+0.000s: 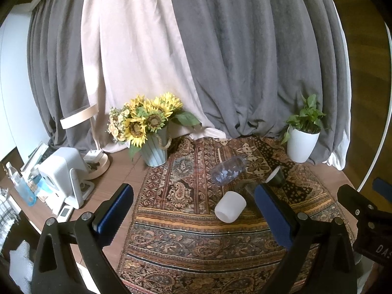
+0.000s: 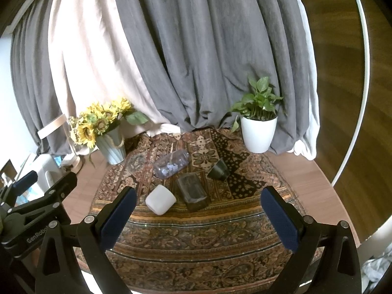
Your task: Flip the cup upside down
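Several cups lie on their sides on a patterned cloth (image 1: 196, 240). A frosted white cup (image 1: 230, 206) (image 2: 161, 202) lies nearest. A clear bluish glass (image 1: 228, 170) (image 2: 172, 164) lies behind it. A smoky square glass (image 2: 192, 192) lies in the middle, mostly hidden by a finger in the left wrist view. A dark paper cup (image 1: 276, 177) (image 2: 218, 170) with a white inside lies to the right. My left gripper (image 1: 193, 208) is open and empty, above the cloth's near part. My right gripper (image 2: 198, 210) is open and empty, also short of the cups.
A vase of sunflowers (image 1: 152, 132) (image 2: 110, 132) stands at the back left, a white potted plant (image 1: 302, 138) (image 2: 258, 127) at the back right. A lamp (image 1: 95, 152), a white device (image 1: 63, 171) and bottles (image 1: 22, 188) sit at the left. Grey and cream curtains hang behind.
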The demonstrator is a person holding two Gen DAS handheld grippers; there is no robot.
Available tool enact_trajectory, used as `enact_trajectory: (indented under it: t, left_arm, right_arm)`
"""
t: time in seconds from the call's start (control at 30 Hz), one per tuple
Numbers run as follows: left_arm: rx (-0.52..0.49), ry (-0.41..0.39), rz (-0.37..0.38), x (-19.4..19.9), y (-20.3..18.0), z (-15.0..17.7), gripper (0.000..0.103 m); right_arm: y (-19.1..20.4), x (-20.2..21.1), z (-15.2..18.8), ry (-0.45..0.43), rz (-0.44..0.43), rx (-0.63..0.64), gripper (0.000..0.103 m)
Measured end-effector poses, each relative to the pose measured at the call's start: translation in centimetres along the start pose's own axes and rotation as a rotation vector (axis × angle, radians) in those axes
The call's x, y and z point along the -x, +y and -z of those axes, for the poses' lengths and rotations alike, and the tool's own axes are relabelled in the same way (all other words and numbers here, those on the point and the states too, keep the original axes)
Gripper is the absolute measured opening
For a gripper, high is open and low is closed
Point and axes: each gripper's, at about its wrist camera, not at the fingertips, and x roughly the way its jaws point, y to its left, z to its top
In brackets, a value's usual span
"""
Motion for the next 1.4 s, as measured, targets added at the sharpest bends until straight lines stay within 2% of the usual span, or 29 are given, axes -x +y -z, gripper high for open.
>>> enact_trajectory:
  t: [1.4]
  left_arm:
    - [-0.007, -0.010, 0.001, 0.61, -0.17, -0.24, 0.102]
  right_arm:
    - [-0.12, 0.24, 0.42, 0.004, -0.003, -0.001, 0.102]
